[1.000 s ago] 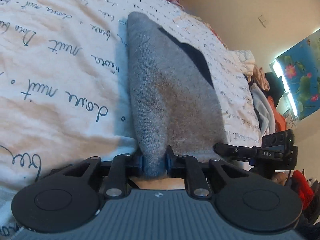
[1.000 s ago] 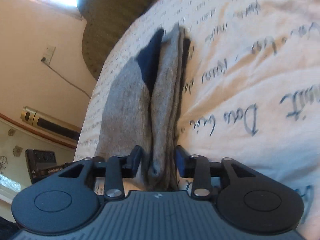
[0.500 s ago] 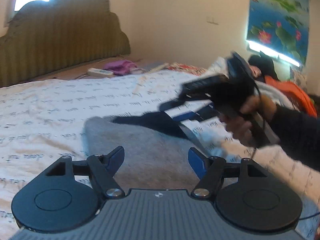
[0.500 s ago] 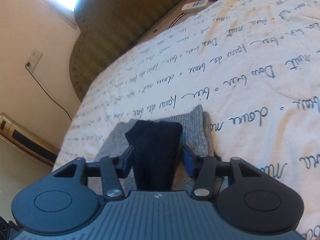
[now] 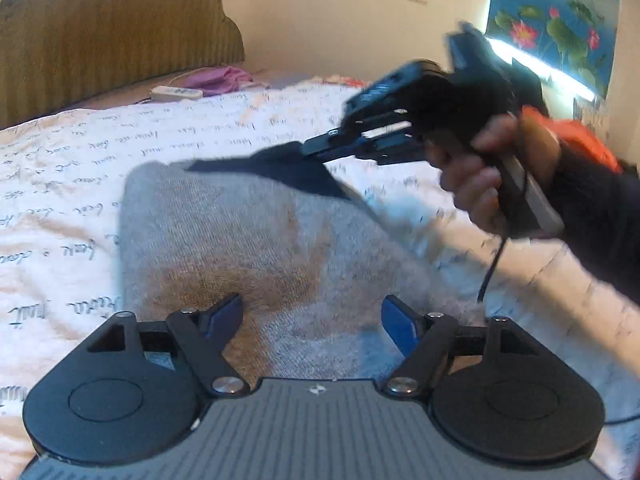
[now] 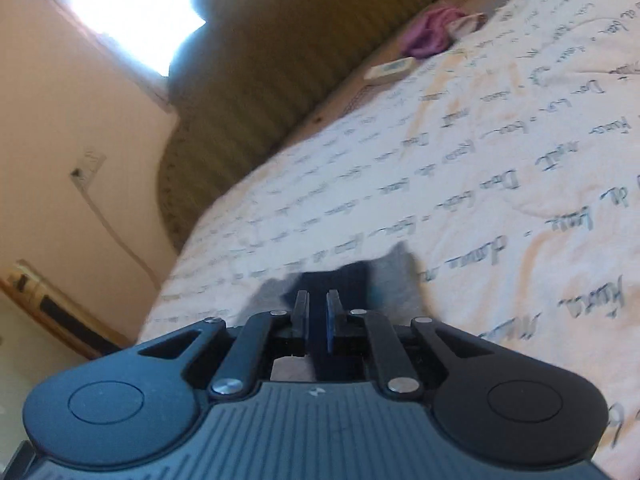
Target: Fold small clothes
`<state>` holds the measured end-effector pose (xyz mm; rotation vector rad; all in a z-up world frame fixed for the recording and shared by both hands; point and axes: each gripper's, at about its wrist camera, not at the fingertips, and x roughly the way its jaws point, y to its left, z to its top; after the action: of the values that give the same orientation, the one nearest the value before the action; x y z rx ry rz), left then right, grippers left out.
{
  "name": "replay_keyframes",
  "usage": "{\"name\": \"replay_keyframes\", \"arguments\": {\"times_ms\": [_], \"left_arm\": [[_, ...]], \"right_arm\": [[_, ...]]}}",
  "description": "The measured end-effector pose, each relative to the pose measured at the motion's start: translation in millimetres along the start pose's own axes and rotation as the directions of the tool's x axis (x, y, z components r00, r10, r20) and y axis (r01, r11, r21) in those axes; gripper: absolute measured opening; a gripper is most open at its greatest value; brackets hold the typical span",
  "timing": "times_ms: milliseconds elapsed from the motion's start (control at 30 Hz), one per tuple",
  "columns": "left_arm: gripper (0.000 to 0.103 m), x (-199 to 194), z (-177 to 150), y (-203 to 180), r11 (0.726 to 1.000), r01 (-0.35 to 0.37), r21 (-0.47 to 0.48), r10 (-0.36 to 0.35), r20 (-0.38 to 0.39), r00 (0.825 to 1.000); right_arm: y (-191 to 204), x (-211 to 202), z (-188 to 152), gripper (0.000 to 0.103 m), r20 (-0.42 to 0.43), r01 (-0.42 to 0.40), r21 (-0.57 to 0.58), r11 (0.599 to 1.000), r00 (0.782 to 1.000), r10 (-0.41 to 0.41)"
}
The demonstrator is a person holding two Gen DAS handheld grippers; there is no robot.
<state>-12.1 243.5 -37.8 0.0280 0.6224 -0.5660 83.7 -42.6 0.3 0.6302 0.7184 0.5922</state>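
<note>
Grey sock on the bed: left tool released, right tool clamped on the dark end.

We found the grey sock lying flat on the script-printed bedcover, directly ahead of the left gripper, whose blue-padded fingers stood wide apart above the fabric and held nothing. We observed the right gripper, carried in a hand with a dark sleeve, reaching in from the right with its fingers closed on the sock's dark end. In the right wrist view its fingers were nearly together with dark cloth between them. Both views were blurred. A padded headboard, a purple garment and a white remote lay beyond.
</note>
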Motion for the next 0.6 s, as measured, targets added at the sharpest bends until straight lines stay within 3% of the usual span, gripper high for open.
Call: {"name": "replay_keyframes", "arguments": {"times_ms": [100,133,200,267,300,367,400,467,500,533,567,600], "left_arm": [[0.084,-16.6,6.7,4.7,1.0,0.003,-0.003,-0.003,0.041,0.999],[0.084,-13.0,6.9,5.5,1.0,-0.004,0.008,0.004,0.033,0.999],[0.084,5.1,4.4,6.1,0.999,-0.023,0.025,0.024,-0.021,1.0],[0.084,19.4,-4.1,8.7,1.0,-0.006,0.03,0.007,-0.044,0.999],[0.082,18.7,-6.3,7.0,0.999,-0.014,0.04,0.016,-0.032,0.999],[0.079,5.8,-4.1,2.0,0.999,-0.018,0.044,0.019,-0.026,0.999],[0.08,-4.6,-2.8,2.8,1.0,-0.003,0.028,0.003,-0.008,1.0],[0.083,-23.3,0.1,6.3,1.0,0.028,0.009,-0.028,0.044,0.999],[0.087,-24.8,0.8,7.9,1.0,0.026,0.011,-0.027,0.05,0.998],[0.088,-20.5,0.3,9.9,1.0,0.013,0.017,-0.013,0.031,0.999],[0.087,-10.8,-1.6,11.9,1.0,-0.011,0.021,0.011,-0.012,1.0],[0.084,-0.6,-6.8,13.5,0.999,-0.032,0.025,0.033,-0.059,0.998]], "right_arm": [[30.9,15.9,-27.0,0.014,-0.137,-0.084,-0.056,0.995,0.988,0.076],[34.6,24.9,-37.2,0.015,-0.182,-0.065,-0.088,0.994,0.982,0.049],[20.6,45.9,-53.7,0.01,-0.233,0.07,-0.142,0.987,0.967,-0.102],[-16.6,40.3,-55.4,0.001,-0.197,-0.003,0.043,0.999,0.98,0.011],[-19.0,34.1,-53.9,0.001,-0.192,0.005,0.088,0.996,0.981,0.012],[2.9,15.9,-54.2,0.008,-0.153,0.065,0.001,0.998,0.986,-0.064],[13.8,7.9,-56.5,0.011,-0.137,0.062,-0.025,0.998,0.989,-0.064],[22.7,0.0,-62.3,0.014,-0.133,-0.048,0.002,0.999,0.99,0.048],[22.6,1.1,-67.6,0.015,-0.14,-0.066,0.01,0.998,0.988,0.067],[19.6,7.7,-71.7,0.015,-0.163,-0.01,-0.012,1.0,0.987,0.008],[11.2,19.6,-75.2,0.004,-0.197,0.093,-0.061,0.994,0.975,-0.103],[-2.5,22.6,-79.1,0.001,-0.185,0.073,-0.05,0.996,0.979,-0.081]]}}
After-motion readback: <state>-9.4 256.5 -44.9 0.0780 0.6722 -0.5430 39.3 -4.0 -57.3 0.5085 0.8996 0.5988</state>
